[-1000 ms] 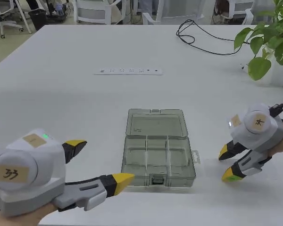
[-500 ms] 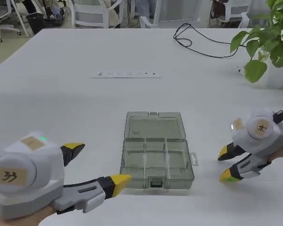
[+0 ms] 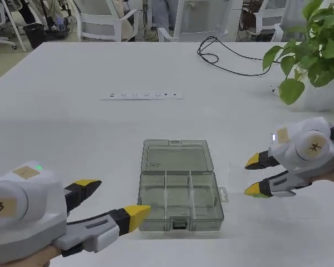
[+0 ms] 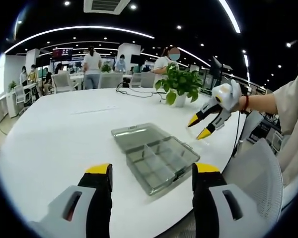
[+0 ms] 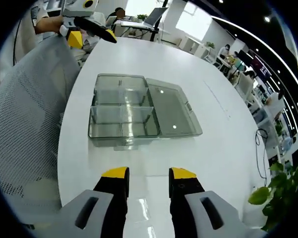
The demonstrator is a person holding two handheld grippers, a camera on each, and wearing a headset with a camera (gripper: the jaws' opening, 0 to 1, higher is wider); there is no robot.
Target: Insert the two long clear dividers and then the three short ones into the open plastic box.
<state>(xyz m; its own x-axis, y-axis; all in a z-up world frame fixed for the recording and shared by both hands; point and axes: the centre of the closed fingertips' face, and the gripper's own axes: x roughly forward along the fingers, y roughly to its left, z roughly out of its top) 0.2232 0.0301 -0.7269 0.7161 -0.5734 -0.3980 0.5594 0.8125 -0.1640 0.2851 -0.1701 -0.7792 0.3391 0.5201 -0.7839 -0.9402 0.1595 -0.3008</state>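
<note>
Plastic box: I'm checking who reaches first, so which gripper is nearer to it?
Left. The left gripper has one jaw tip beside the front-left corner of the plastic box; the right gripper hangs clearly apart off its right side.

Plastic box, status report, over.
Left tongs open, empty, left of box. Right tongs open, empty, right of it. Box lid open, dividers seated inside. Power strip, plant well behind.

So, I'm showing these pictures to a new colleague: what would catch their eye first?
The open, smoky clear plastic box sits at the middle of the white table, its lid lying flat behind it and dividers already crossing its tray. Next come the yellow-tipped left claw and right claw, both open, flanking it, and the green leafy plant at the table's far right.
</note>
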